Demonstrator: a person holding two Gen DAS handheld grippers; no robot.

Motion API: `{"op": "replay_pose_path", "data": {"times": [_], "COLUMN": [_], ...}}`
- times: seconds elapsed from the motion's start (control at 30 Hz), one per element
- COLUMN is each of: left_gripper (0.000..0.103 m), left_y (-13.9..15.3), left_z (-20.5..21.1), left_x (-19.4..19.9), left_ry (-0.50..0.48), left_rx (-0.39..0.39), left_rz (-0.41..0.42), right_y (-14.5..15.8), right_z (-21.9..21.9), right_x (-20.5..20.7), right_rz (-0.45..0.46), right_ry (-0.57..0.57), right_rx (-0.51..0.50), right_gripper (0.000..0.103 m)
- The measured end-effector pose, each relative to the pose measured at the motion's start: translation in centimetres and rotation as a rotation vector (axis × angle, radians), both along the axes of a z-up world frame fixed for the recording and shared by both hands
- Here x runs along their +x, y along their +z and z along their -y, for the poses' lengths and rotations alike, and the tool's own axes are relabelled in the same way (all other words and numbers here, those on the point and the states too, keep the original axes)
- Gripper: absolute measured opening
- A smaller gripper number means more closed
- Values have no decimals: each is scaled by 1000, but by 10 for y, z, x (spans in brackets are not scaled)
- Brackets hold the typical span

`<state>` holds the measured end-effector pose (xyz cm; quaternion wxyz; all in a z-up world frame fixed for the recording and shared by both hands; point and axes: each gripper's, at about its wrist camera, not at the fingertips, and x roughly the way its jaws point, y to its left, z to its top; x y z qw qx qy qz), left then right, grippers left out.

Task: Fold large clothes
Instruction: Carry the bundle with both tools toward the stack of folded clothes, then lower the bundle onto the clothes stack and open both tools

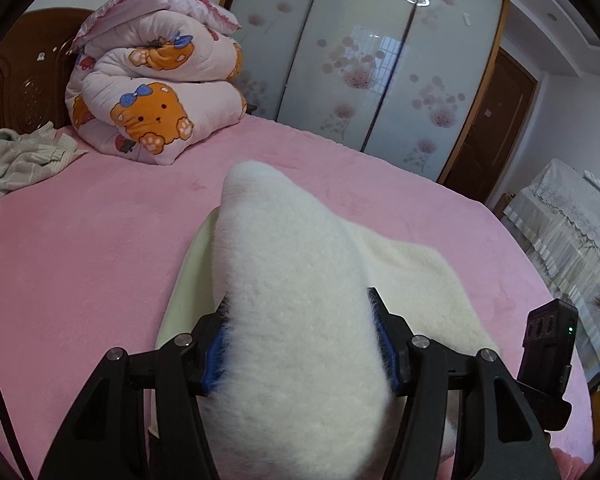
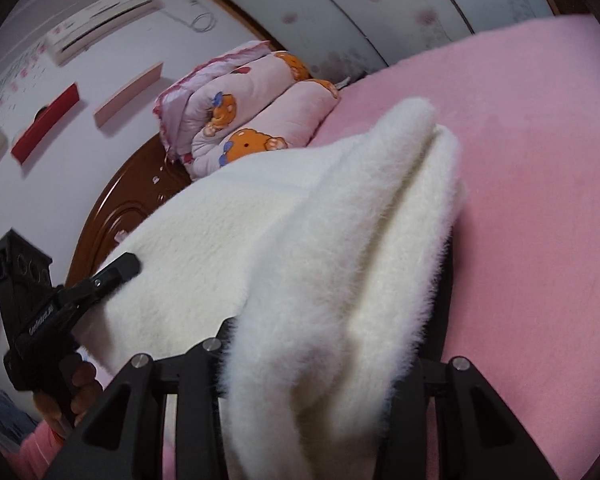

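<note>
White fleece garment [image 1: 300, 340] pinched in 2 tools, left tool [image 1: 302, 344] and right tool [image 2: 324, 344], over 1 pink bed [image 1: 80, 248]

- The bed [image 1: 100, 240] is covered edge to edge by a pink fleece sheet, with a brown carved headboard [image 1: 24, 80] at its far end
- A rolled quilt [image 1: 152, 92], pink with orange bears, lies against the headboard
- A crumpled pale grey-green garment [image 1: 16, 160] lies just beside the quilt, near the headboard
- A fluffy white garment [image 1: 412, 280] lies partly spread on the sheet, well apart from the quilt
</note>
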<state>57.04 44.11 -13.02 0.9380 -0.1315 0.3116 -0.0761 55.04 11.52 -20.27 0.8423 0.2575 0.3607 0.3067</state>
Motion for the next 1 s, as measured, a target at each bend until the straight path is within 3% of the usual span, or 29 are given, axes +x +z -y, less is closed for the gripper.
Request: {"op": "replay_pose_path", "data": {"times": [0.23, 0.63, 0.73, 0.83, 0.9, 1.0], "left_gripper": [62, 62, 62, 71, 76, 78], "left_y": [-1, 18, 29, 41, 45, 44], "left_z": [0, 15, 19, 23, 25, 23], "left_x": [0, -18, -29, -46, -59, -88], "left_ry": [-4, 17, 45, 69, 92, 153], "left_rx": [-36, 21, 40, 62, 68, 16], "left_rz": [-65, -194, -212, -245, -273, -342], "right_y": [-5, 11, 28, 44, 52, 55], "right_z": [-8, -9, -7, -2, 3, 15], "right_x": [11, 11, -4, -29, -52, -90], "right_rz": [-64, -296, -296, -277, -298, -373], "right_ry": [19, 10, -49, -89, -100, -96], "right_rx": [-27, -167, -302, -419, -461, -479], "right_gripper": [43, 55, 65, 72, 78, 79]}}
